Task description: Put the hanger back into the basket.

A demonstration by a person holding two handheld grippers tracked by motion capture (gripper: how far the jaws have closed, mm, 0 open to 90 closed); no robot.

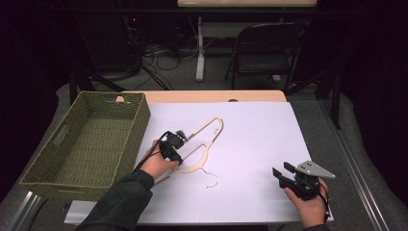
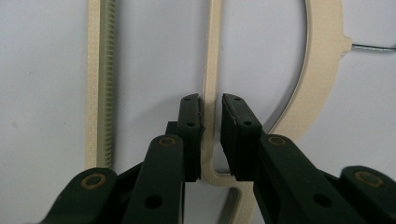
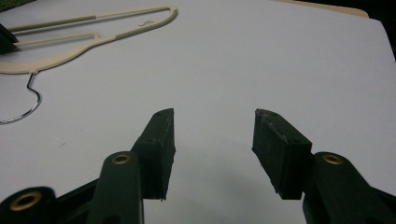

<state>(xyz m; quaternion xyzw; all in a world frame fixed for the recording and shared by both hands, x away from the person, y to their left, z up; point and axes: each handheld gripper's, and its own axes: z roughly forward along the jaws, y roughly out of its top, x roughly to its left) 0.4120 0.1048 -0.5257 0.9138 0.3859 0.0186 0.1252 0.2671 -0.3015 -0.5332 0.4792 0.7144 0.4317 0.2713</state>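
Left gripper [image 2: 212,135] pinches the cream hanger's [image 1: 204,144] thin inner bar near the desk's [image 1: 250,144] left edge; right gripper [image 3: 212,154] waits, jaws spread; a square, centred grip should prevent twisting.

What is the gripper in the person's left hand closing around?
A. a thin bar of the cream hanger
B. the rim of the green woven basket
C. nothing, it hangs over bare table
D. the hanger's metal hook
A: in the left gripper view, the left gripper has its two black jaws on either side of a thin bar of the cream hanger.
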